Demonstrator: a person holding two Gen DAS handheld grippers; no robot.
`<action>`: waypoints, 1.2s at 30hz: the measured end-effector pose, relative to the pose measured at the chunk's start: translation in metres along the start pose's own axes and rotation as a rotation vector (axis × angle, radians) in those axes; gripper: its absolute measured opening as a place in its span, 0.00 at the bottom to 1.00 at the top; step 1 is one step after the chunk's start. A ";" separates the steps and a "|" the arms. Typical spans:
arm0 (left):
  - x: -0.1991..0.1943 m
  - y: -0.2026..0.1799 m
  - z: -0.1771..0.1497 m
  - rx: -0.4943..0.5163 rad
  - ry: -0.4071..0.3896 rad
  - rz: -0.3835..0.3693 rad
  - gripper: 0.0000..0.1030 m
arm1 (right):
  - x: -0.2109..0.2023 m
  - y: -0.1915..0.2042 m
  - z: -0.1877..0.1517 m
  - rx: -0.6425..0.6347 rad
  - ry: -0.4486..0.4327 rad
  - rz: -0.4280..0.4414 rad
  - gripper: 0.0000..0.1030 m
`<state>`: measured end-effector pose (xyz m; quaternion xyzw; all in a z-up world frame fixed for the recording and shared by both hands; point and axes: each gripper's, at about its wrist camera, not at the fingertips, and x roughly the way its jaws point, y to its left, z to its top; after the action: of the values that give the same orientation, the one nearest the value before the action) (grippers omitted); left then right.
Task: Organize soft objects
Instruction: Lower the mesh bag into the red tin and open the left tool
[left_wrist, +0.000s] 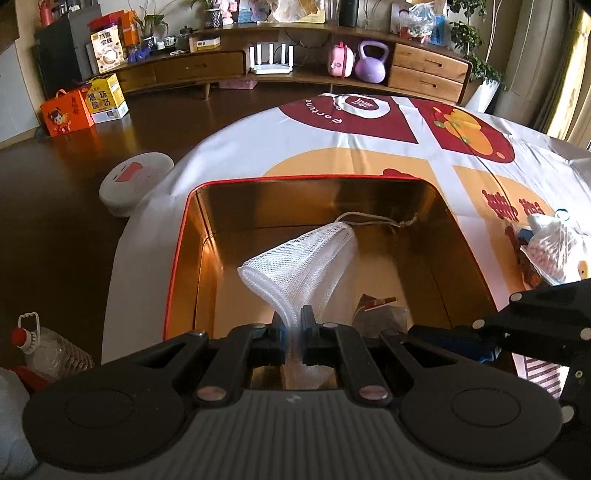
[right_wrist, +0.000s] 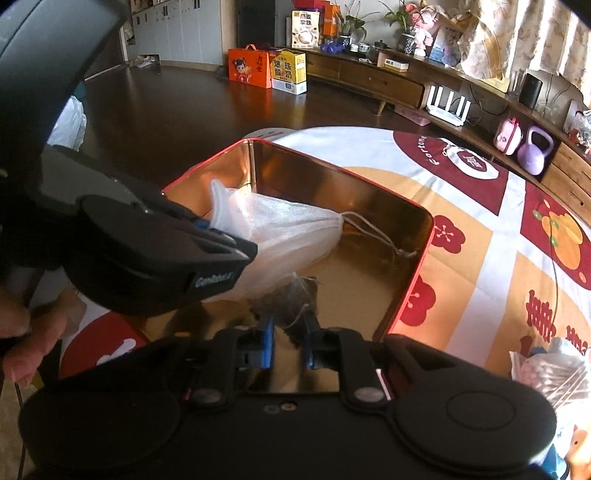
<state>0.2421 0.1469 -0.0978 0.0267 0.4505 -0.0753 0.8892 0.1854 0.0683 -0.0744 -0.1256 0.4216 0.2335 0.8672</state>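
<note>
A white mesh drawstring bag (left_wrist: 303, 258) hangs into an open tin with a gold inside and a red rim (left_wrist: 177, 258). My left gripper (left_wrist: 293, 325) is shut on the bag's lower end. The right wrist view has the same bag (right_wrist: 280, 225) leading out of the left gripper (right_wrist: 249, 253) over the tin (right_wrist: 424, 251). My right gripper (right_wrist: 290, 332) is low over the tin's near side with its blue pads apart. A small dark sachet (right_wrist: 295, 295) with a thread lies on the tin floor just ahead of them, and nothing is pinched.
The tin stands on a table with a red, orange and white cloth (left_wrist: 369, 162). A clear plastic bag of small goods (left_wrist: 550, 251) lies on the cloth to the right. A white round stool (left_wrist: 133, 181) and an oil bottle (left_wrist: 48, 350) are on the floor to the left.
</note>
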 end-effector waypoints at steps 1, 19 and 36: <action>-0.001 0.000 0.000 -0.002 0.000 0.001 0.07 | 0.000 0.000 0.000 0.000 0.000 0.000 0.17; -0.026 0.000 -0.004 -0.007 -0.052 -0.013 0.44 | -0.016 -0.004 -0.001 0.018 -0.030 0.004 0.28; -0.073 -0.011 -0.010 -0.011 -0.156 0.042 0.64 | -0.056 -0.012 -0.013 0.046 -0.095 0.000 0.63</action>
<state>0.1902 0.1453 -0.0450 0.0256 0.3795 -0.0559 0.9231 0.1529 0.0358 -0.0373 -0.0946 0.3850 0.2294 0.8890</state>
